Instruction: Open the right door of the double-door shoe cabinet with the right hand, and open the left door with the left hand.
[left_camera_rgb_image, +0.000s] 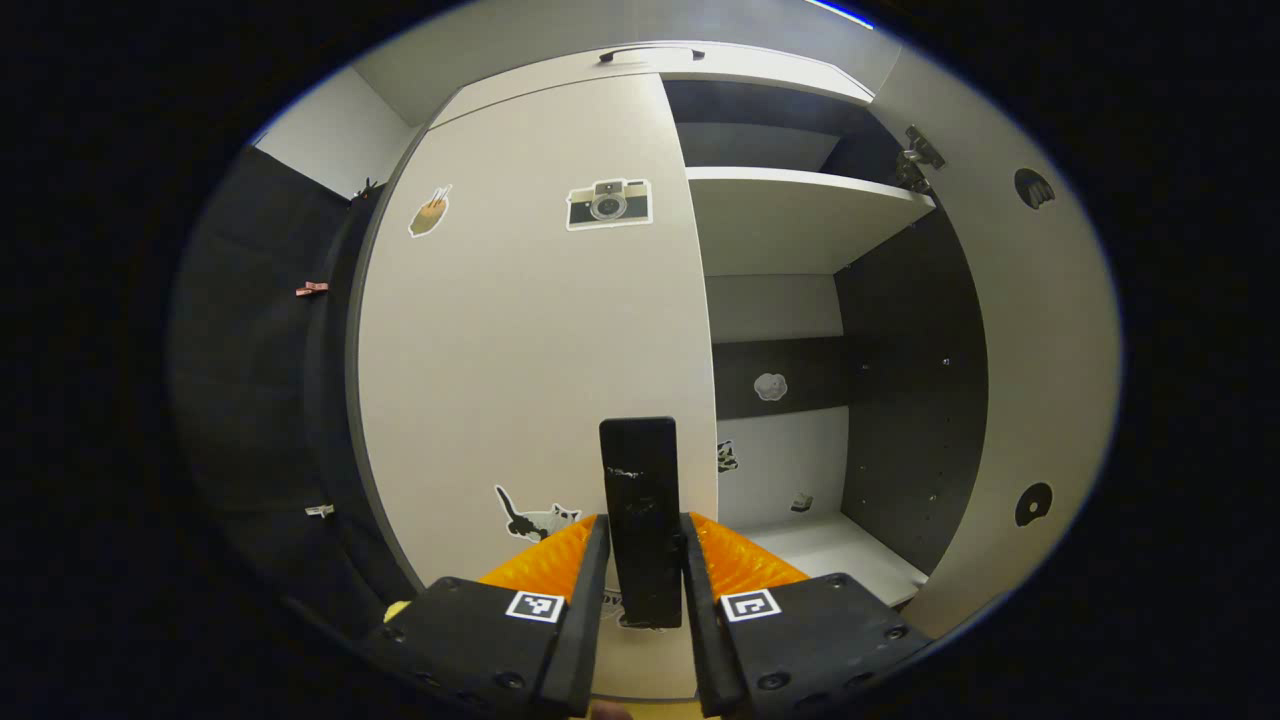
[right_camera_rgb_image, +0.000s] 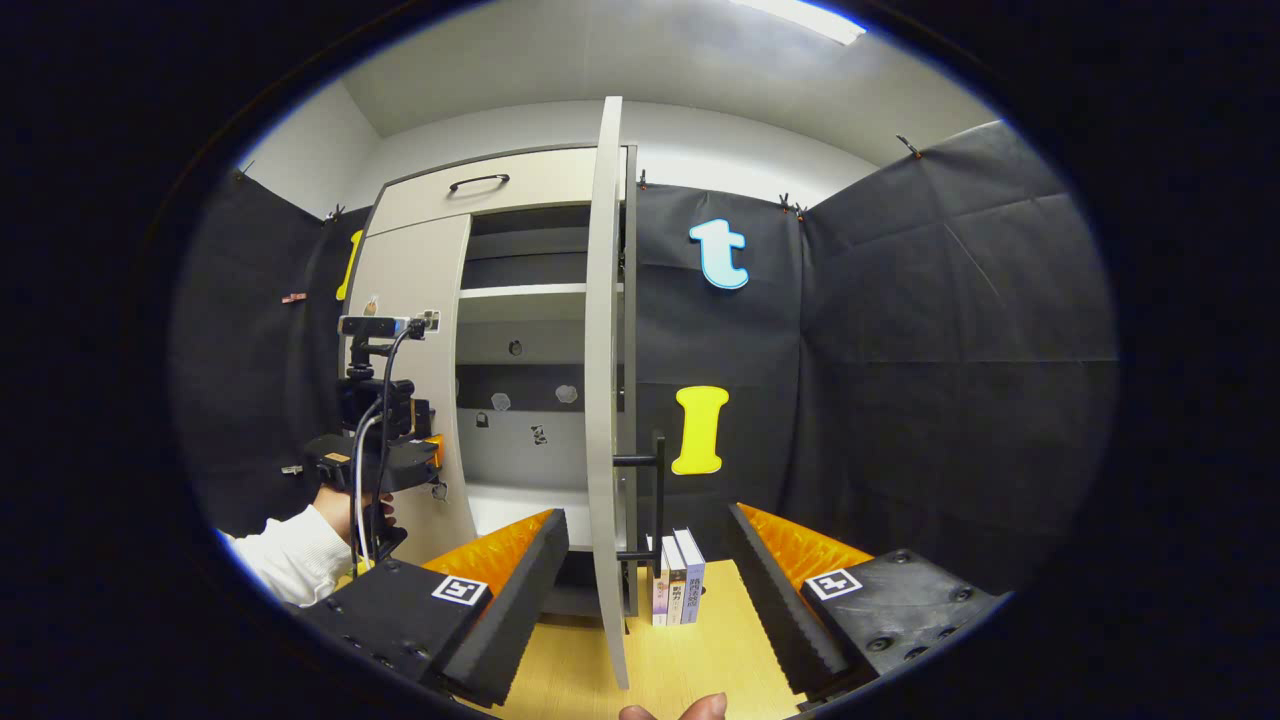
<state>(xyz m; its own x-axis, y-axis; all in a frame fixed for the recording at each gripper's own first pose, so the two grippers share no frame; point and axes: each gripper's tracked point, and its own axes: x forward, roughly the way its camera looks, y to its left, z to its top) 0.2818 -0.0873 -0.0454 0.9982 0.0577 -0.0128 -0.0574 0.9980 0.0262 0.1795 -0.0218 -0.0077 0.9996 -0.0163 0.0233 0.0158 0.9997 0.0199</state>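
Observation:
The cabinet's left door (left_camera_rgb_image: 520, 330), pale with stickers, stands closed. Its black bar handle (left_camera_rgb_image: 640, 480) runs upright between the fingers of my left gripper (left_camera_rgb_image: 645, 525), which is shut on it. The right door (left_camera_rgb_image: 1040, 330) is swung wide open, baring the shelf (left_camera_rgb_image: 800, 215) inside. In the right gripper view that right door (right_camera_rgb_image: 604, 350) is edge-on, its black handle (right_camera_rgb_image: 657, 500) just right of the edge. My right gripper (right_camera_rgb_image: 648, 520) is open, a finger on either side of the door's edge and touching nothing. The left gripper (right_camera_rgb_image: 432, 462) sits at the left door (right_camera_rgb_image: 425, 270).
A white-sleeved hand (right_camera_rgb_image: 300, 555) holds the left gripper. Three books (right_camera_rgb_image: 675, 585) stand on the wooden table (right_camera_rgb_image: 700, 660) just behind the open door. A drawer with a black handle (right_camera_rgb_image: 478, 182) tops the cabinet. Black cloth walls close in on both sides.

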